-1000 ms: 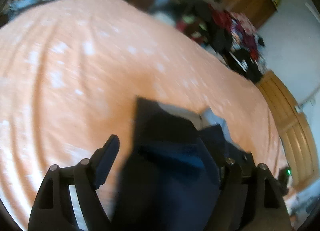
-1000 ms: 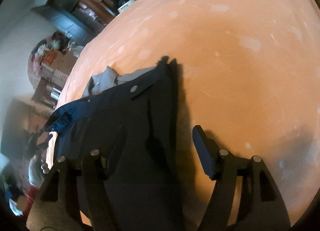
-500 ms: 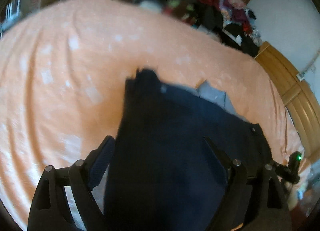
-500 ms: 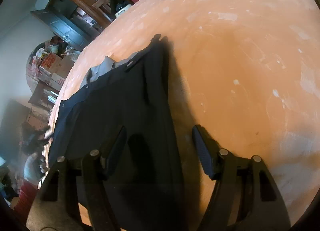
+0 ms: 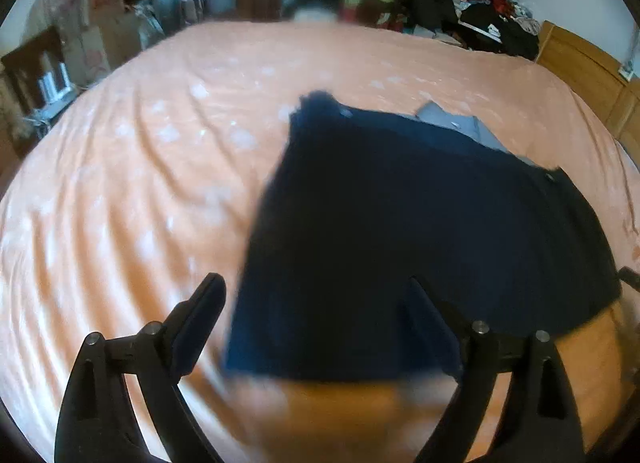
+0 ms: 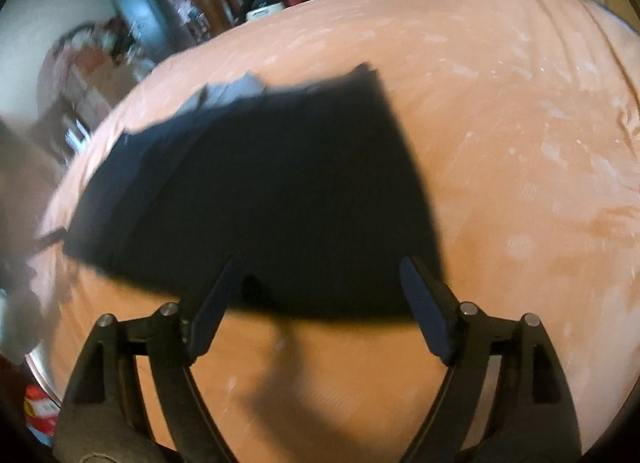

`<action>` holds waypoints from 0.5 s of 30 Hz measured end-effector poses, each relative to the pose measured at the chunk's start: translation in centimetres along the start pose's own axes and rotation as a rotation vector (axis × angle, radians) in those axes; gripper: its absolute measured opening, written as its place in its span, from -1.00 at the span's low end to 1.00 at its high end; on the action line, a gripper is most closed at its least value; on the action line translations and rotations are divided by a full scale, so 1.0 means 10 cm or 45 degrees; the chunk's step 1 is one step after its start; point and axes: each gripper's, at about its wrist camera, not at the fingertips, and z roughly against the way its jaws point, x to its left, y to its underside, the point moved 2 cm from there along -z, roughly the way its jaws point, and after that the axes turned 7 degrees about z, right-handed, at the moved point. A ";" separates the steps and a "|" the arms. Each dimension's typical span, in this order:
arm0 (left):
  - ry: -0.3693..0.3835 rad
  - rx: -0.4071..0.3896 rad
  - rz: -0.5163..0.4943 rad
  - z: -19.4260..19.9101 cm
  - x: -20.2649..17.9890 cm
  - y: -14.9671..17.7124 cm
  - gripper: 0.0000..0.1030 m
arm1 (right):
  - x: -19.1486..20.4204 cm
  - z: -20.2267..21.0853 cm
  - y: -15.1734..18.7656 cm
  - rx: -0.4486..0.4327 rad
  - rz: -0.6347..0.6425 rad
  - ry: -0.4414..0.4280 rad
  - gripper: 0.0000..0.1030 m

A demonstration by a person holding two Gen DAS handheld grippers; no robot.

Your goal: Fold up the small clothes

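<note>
Both claws stood wide open and held nothing. Over the last second the left gripper [image 5: 312, 311] and the right gripper [image 6: 320, 291] had drawn back from the dark navy garment [image 5: 420, 231], whose near hem, earlier running under their fingers, now lay clear of them. It rested flat on the orange bedspread [image 5: 120, 191], its waistband at the far edge with a grey lining [image 5: 452, 123] showing there. That suggested the spreading-out was done and the first fold could begin. Clutter [image 5: 460, 3] lay heaped beyond the bed.
</note>
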 end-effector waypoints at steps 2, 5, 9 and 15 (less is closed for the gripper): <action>-0.026 0.023 0.011 0.01 -0.08 0.23 0.83 | 0.17 -0.03 0.12 0.019 0.039 0.031 0.65; -0.056 0.105 -0.009 -0.11 -0.18 0.48 0.84 | 0.33 -0.11 0.24 0.058 0.088 0.059 0.77; -0.093 0.148 -0.061 -0.21 -0.21 0.52 1.00 | 0.42 -0.26 0.35 0.122 0.169 0.107 1.00; -0.148 0.172 -0.102 -0.24 -0.26 0.54 1.00 | 0.38 -0.37 0.40 0.144 0.146 0.108 1.00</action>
